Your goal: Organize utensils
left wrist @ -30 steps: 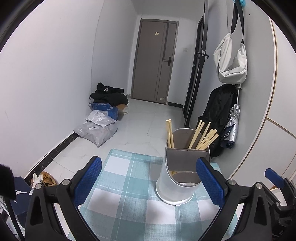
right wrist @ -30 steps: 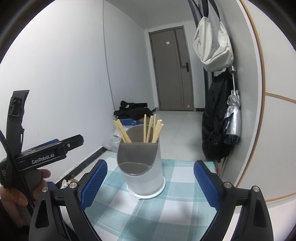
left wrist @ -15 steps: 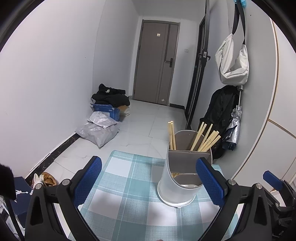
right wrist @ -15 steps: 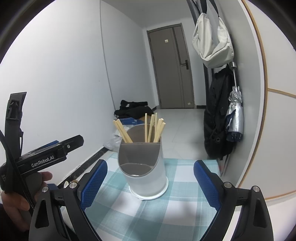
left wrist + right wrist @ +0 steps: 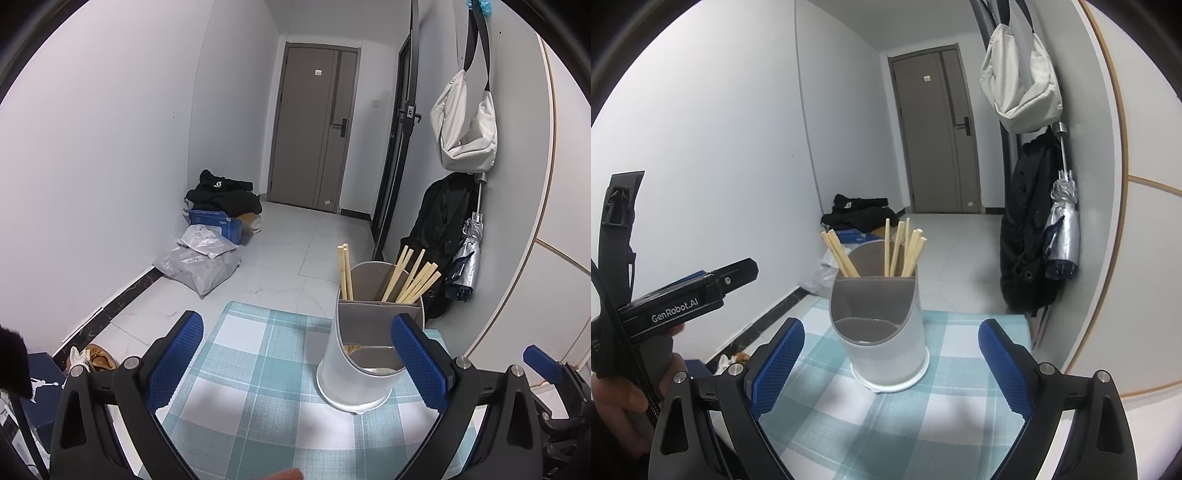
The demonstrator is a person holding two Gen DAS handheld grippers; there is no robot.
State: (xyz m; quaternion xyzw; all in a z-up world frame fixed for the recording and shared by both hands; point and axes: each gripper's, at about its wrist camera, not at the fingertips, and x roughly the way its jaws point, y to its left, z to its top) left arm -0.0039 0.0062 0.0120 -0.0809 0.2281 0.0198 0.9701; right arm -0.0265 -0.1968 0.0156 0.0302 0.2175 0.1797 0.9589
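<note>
- Hovering over the checked cloth (image 5: 258, 373), left gripper (image 5: 297, 363) has its blue pads spread wide w/ nothing between; right gripper (image 5: 891, 363) likewise wide and empty.
- Hand (image 5: 626, 391) at the right view's left edge grips the left tool's handle.
- Utensil holder (image 5: 882, 332), grey-white, stands upright on the cloth, ahead of both grippers, toward the right pad in the left view.
- Chopsticks (image 5: 903, 251) sit in its rear compartment, leaning in two bunches; front compartment's contents unclear.
- Beyond: parcels (image 5: 201, 260) on the floor, bag (image 5: 1019, 85) and umbrella (image 5: 1063, 218) on the wall, door (image 5: 314, 125) farthest.
</note>
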